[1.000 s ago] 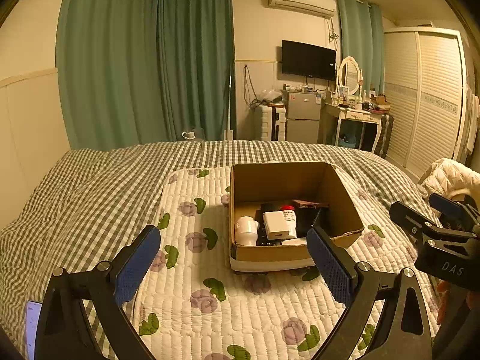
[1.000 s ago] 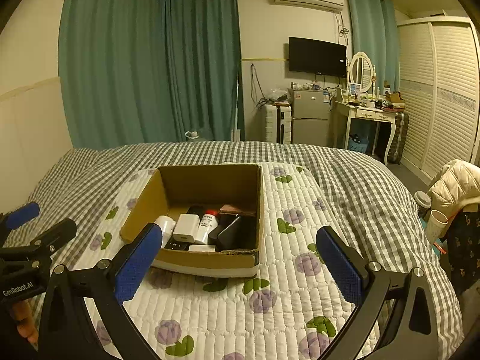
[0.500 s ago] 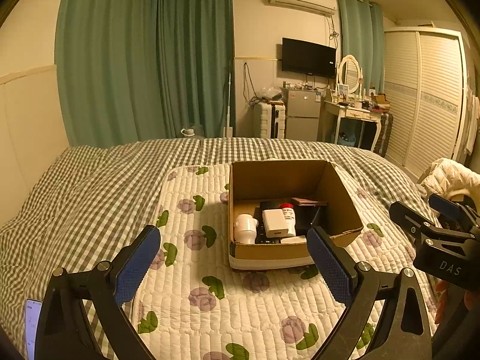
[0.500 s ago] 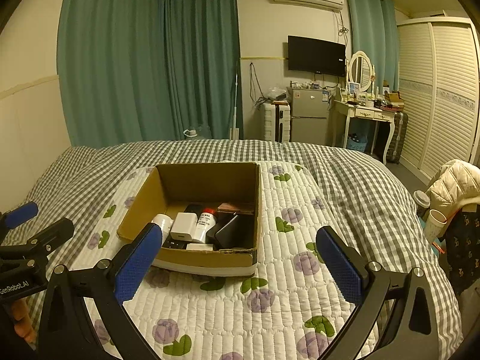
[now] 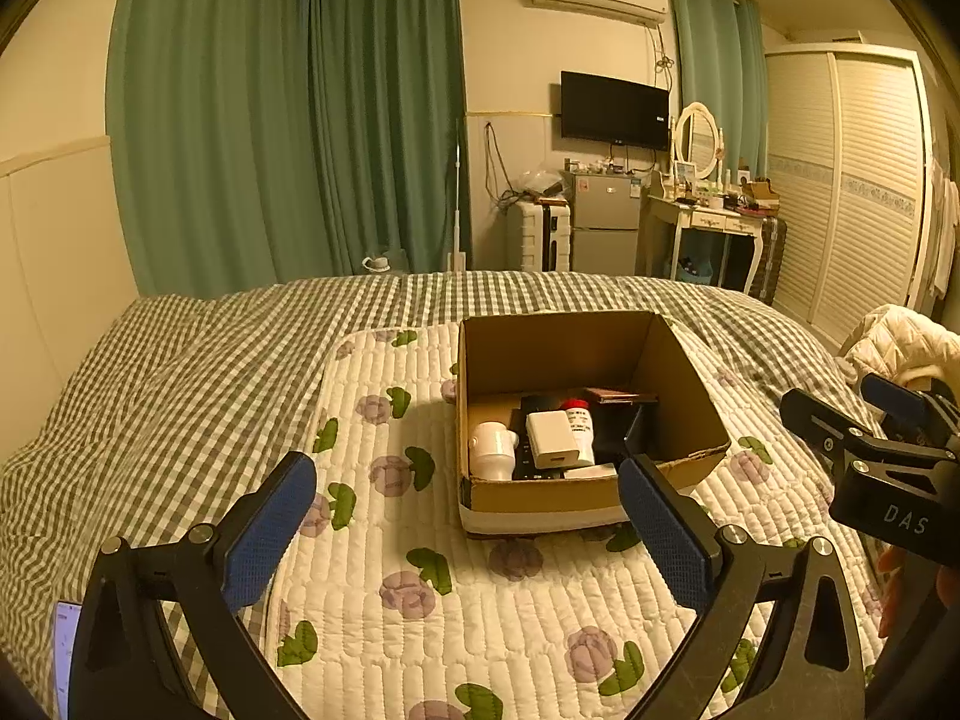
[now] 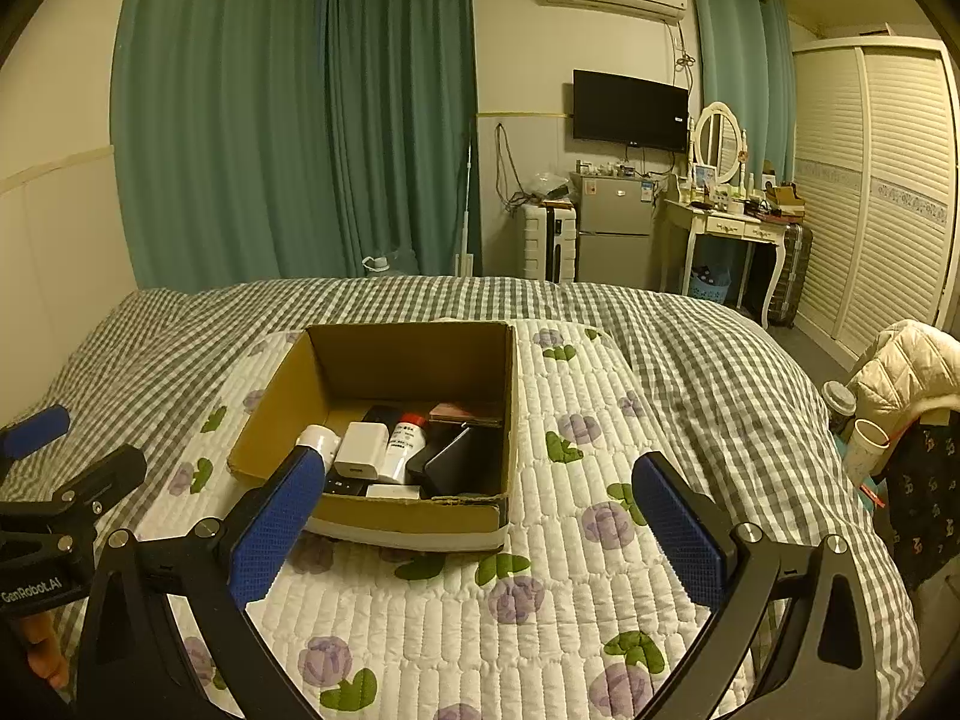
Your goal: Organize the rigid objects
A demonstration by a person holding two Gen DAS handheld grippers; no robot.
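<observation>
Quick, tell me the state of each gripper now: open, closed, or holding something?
Left gripper: open, holds nothing, above the white floral quilt.
Right gripper: open, holds nothing, before the brown cardboard box.

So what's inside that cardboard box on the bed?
The cardboard box holds a white cup, a white charger, a red-capped bottle and dark items; what lies beneath them is covered.

Cardboard box [image 5: 540, 504] slightly nearer, lower.
</observation>
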